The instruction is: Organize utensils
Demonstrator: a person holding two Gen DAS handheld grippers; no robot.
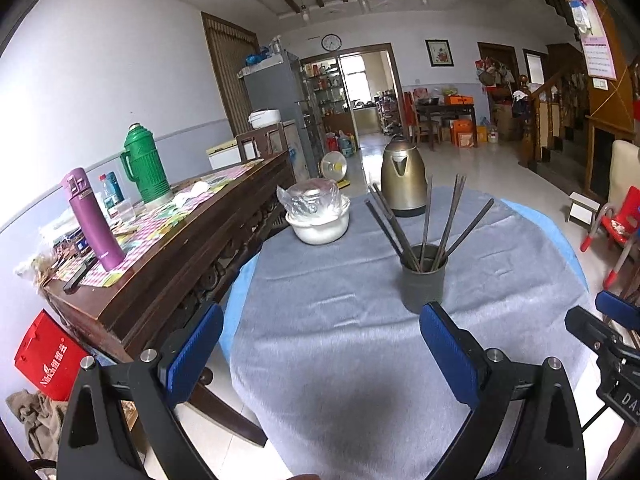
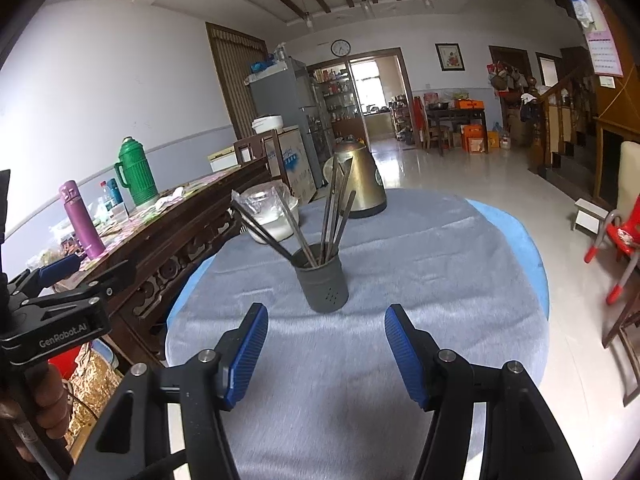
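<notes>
Chopsticks (image 2: 320,224) are seen standing in the dark grey holder (image 2: 324,284), which sits upright on the grey cloth of the round worktop (image 2: 460,280), and that is where the eye is drawn. From the right claw (image 2: 326,354) the holder lies dead ahead and just beyond the blue pads, almost centred in the gap; from the left claw (image 1: 322,354) it is found ahead but off to the right, just beyond the right-hand pad. The right hand is therefore judged the better lined up. The sticks' long axes are tilted steeply upward and fanned outward, some leaning left toward the white bowl (image 1: 320,228), others toward the brass kettle (image 1: 402,182) behind. Both claws are held spread: the left one wide, the right one about half open, and nothing is pinched or touched by either. No loose utensil is seen on the cloth, so the sorting is judged nearly done, or the bundle itself may be what gets tidied.
</notes>
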